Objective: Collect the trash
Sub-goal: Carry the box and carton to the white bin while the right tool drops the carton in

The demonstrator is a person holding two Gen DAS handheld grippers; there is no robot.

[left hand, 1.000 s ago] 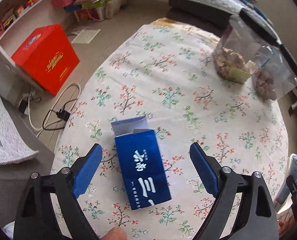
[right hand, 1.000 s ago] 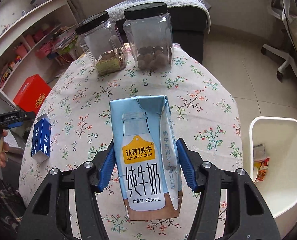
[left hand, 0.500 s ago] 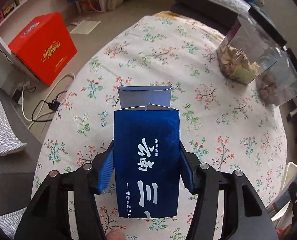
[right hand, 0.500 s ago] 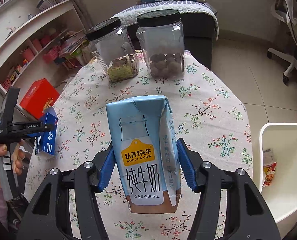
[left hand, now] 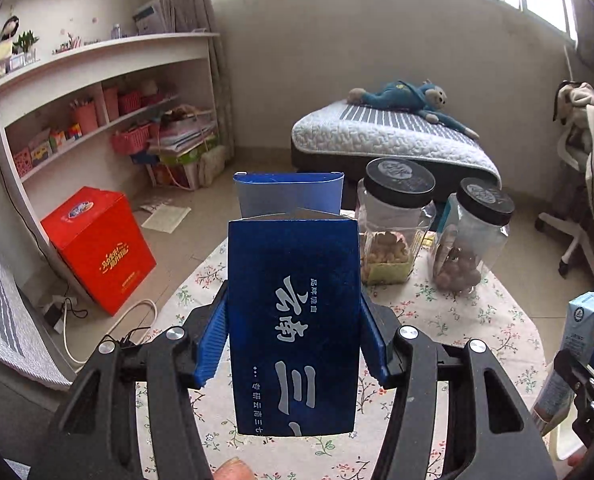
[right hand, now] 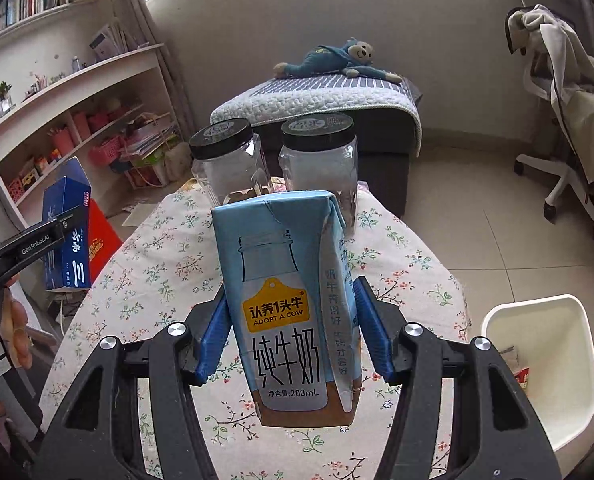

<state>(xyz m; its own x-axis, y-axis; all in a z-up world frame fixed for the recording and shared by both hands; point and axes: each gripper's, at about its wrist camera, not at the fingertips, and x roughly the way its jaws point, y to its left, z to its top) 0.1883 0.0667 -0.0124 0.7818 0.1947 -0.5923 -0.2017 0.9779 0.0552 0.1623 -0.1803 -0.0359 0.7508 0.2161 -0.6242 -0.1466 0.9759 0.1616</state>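
Floral cotton cloth covers the round table (right hand: 169, 248), which carries two clear black-lidded jars (right hand: 319, 168) at its far edge and no loose rubbish that either view shows. White plastic bin (right hand: 553, 360) stands on the floor beside the table's right side, open-topped, with some wrapper scraps already inside. Both items of trash are off the cloth and in the air. The left gripper (left hand: 293, 344) is clamped on the dark blue carton (left hand: 293, 328), blue pads pressed to its two long sides, its top flap standing open; its jaws closed onto that carton within the past second. The right gripper (right hand: 291, 328) is clamped on the pale blue milk carton (right hand: 287, 300) in like manner, the carton upright and gripped at its lower half. Judgement: pickup is complete for both items and the carry to the bin remains. Risks noted: the bin lies on the right, so the left-hand item must cross over the table and past the jars, and a low or hasty swing could knock a jar over. Thin card may buckle under the pads and slip out. Should the milk carton hold any residue, tilting it in transit could drip on the cloth. Releasing short of the rim would drop either carton on the floor.
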